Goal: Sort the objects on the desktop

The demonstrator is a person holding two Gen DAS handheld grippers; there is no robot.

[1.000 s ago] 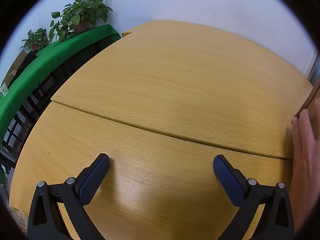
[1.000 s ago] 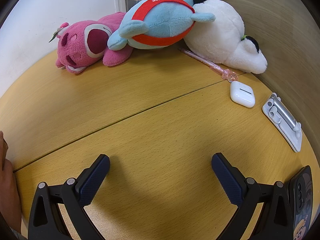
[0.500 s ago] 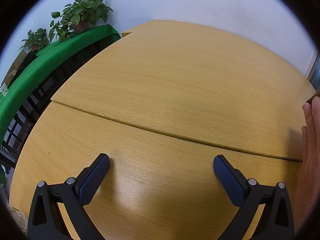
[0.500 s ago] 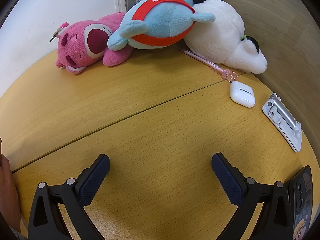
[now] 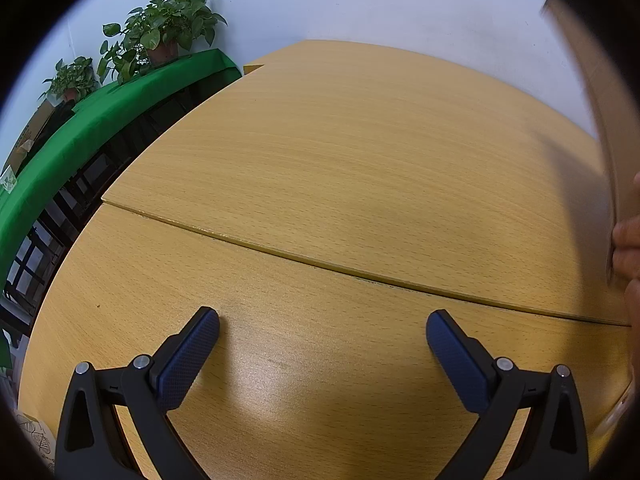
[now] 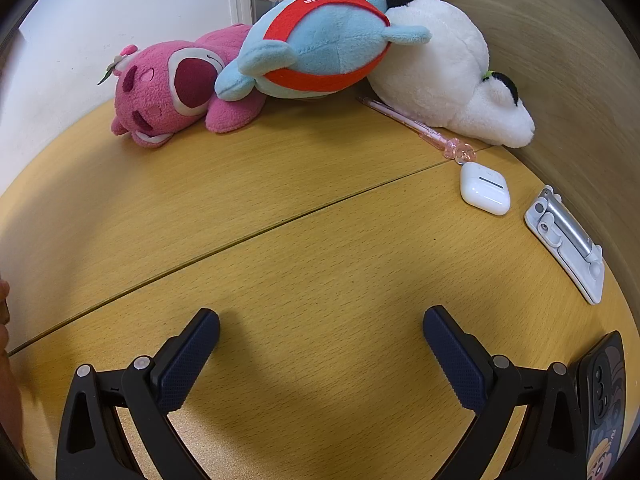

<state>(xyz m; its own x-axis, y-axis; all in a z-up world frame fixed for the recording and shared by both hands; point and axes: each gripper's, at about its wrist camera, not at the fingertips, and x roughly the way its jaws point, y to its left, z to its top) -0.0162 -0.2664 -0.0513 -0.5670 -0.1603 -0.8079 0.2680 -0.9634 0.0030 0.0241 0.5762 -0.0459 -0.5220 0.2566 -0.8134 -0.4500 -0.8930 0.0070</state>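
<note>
A second ago a bare hand (image 5: 627, 248) lay flat at the right edge of the left view; now it grips a brown board (image 5: 600, 112) that rises blurred up the upper right of the frame. In the right view nothing among the things has shifted. Sorting proper looks not yet begun; the board may be meant as a place for them.

Both the left tool (image 5: 322, 330) and the right tool (image 6: 321, 328) are released, jaws wide, empty, low over the bench (image 6: 304, 248).

The case (image 6: 485, 188) lies right of centre, above the right tool's right finger, well apart. The pen (image 6: 420, 126) lies above it, the stand (image 6: 566, 242) at the right edge, the phone (image 6: 604, 400) lower right beside the tool, and the plush toys (image 6: 320, 44) along the top.
</note>
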